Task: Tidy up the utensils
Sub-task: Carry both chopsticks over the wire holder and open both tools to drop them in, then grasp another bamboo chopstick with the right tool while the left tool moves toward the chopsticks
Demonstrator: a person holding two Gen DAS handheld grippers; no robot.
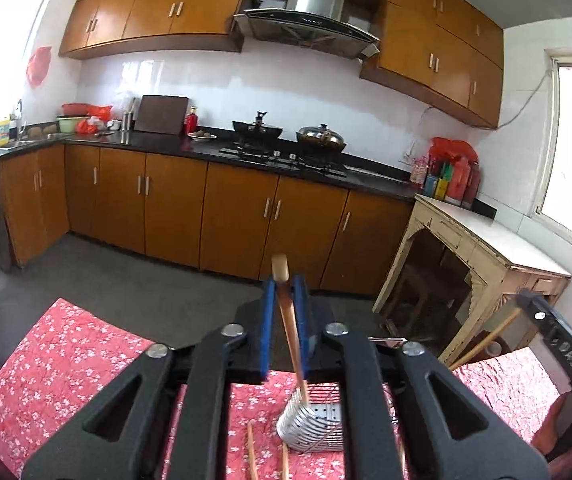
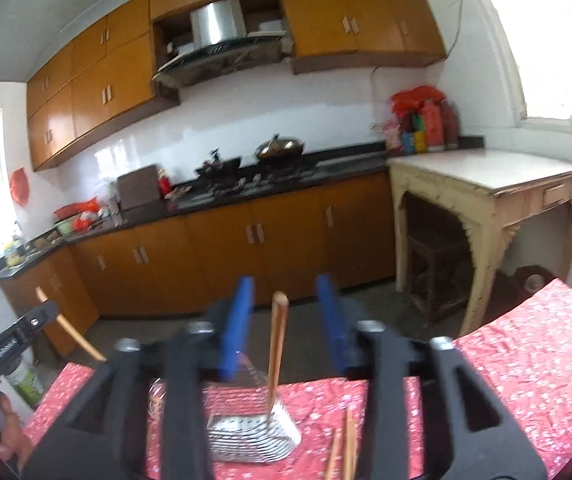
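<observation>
My left gripper [image 1: 286, 284] is shut on the wooden handle [image 1: 286, 308] of a slotted steel spatula, whose head [image 1: 299, 424] hangs down at a wire utensil holder [image 1: 325, 420] lying on the red floral tablecloth [image 1: 66, 360]. In the right wrist view my right gripper [image 2: 286, 292] is open, its blue pads either side of the same handle [image 2: 277, 344] without touching it. The spatula head [image 2: 262, 432] and wire holder [image 2: 246, 380] lie below it. Wooden chopsticks [image 2: 345, 444] lie on the cloth near the holder; they also show in the left view [image 1: 252, 456].
A cream side table [image 2: 485, 176] stands to the right. Orange cabinets with a black counter and a stove with two woks [image 1: 289, 136] run along the far wall. The other gripper's body shows at the edge of each view [image 1: 557, 344].
</observation>
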